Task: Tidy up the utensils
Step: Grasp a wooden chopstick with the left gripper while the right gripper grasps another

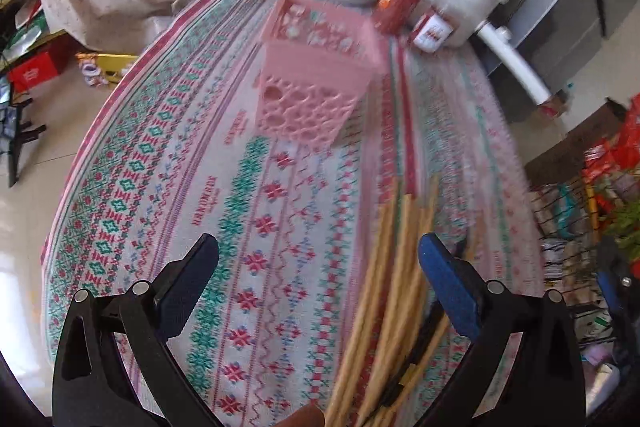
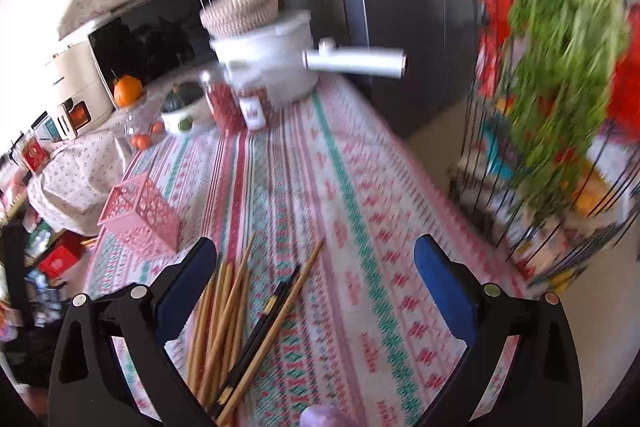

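Patterned tablecloth (image 1: 256, 227): chopsticks (image 2: 224, 323), pink basket (image 1: 316, 83), white pot (image 2: 276, 67).

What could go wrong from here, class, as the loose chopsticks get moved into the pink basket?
1. The chopsticks lie fanned and crossing, so an open right tool might pinch only some and scatter others.
2. The pink basket is perforated; thin sticks could poke through a hole.
3. The basket looks light, and a nudge from the left tool may tip it.

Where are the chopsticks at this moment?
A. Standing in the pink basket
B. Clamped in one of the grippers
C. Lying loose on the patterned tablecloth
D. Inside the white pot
C: the chopsticks lie in a loose pile on the tablecloth, and the pink basket stands apart from them.
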### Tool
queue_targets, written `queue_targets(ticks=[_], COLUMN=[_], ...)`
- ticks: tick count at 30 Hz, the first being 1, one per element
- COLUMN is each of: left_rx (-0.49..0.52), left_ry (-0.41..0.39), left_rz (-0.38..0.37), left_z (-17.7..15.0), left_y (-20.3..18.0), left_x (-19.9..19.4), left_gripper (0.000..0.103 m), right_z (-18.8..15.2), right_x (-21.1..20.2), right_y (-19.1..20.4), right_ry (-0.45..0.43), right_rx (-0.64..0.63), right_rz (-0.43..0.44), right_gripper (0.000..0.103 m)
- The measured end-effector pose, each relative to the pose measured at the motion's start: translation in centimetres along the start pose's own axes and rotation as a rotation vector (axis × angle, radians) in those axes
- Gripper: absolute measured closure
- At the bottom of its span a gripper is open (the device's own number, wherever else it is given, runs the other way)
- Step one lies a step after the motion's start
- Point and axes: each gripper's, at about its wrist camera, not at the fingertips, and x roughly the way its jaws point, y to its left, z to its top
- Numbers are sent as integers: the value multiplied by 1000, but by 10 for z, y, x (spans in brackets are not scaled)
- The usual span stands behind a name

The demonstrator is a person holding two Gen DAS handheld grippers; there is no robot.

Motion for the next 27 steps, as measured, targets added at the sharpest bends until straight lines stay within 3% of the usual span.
queue_targets(ticks=[3,6,9,13,16,19,23,27], left_rx=[14,31,86,159,132,116,139,152], left_ry=[72,115,151,179,199,235,216,230], left_rz=[68,59,55,124,131,110,154,151], left_z=[8,10,12,18,22,26,29,34], left_y=[-4,-17,-40,-57,-53,-50,-54,-59], left_x=[11,15,23,43,54,63,71,78], left_gripper=[7,8,10,36,44,49,52,53], right_z=[9,19,22,14,12,13,11,6], right_x=[20,30,40,61,66,64,71,77], right_y=[-2,-7,-16,-44,-53,-52,-56,-56], right_ry=[166,237,264,324,349,337,382,411], right_rx=[22,48,88,181,193,154,206,220], right_rz=[31,89,134,152,142,113,164,176], right_gripper=[7,7,7,7,7,7,7,7])
